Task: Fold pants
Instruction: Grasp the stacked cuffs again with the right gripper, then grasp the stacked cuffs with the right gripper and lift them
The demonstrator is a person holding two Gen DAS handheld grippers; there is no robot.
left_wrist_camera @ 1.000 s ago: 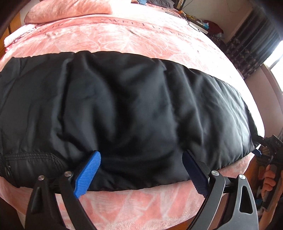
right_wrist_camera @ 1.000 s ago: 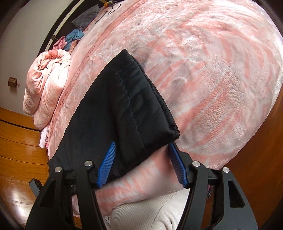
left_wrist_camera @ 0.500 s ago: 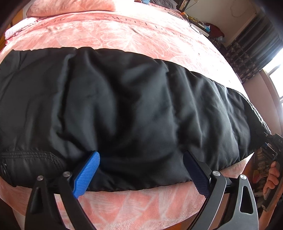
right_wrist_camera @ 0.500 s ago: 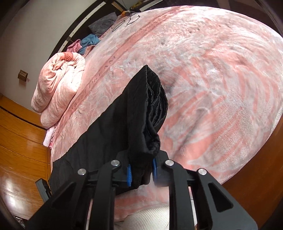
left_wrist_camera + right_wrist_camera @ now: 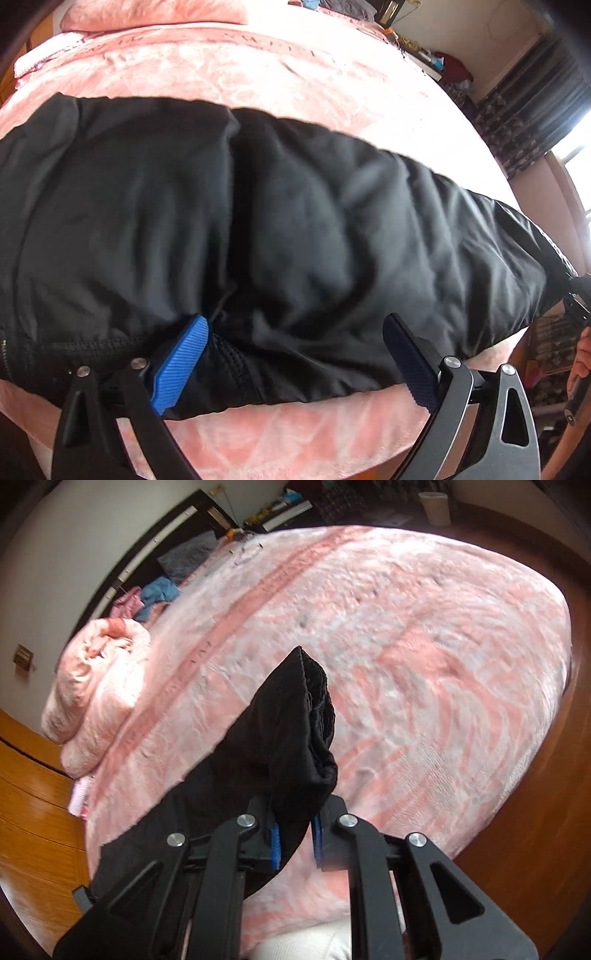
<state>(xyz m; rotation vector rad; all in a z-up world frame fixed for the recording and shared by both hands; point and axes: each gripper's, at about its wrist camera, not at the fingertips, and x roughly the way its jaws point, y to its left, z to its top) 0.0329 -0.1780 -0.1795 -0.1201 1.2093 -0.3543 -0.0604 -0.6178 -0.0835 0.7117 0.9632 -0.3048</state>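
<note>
Black padded pants (image 5: 280,236) lie lengthwise across the pink bed, folded leg on leg. My left gripper (image 5: 295,365) is open, its blue fingers (image 5: 181,369) straddling the near edge of the pants close to the waistband. My right gripper (image 5: 295,838) is shut on the cuff end of the pants (image 5: 288,738) and holds it lifted off the blanket. The right gripper also shows at the far right of the left wrist view (image 5: 576,295).
A pink patterned blanket (image 5: 424,657) covers the bed. A rolled pink quilt (image 5: 96,694) lies at the head, with loose clothes (image 5: 159,594) behind it. A wooden floor (image 5: 33,812) borders the bed. Curtains (image 5: 535,110) hang at a window.
My right gripper closed on the pants' cuff end and lifted it up off the blanket. My left gripper stayed open at the near edge, with the view shifting slightly.
</note>
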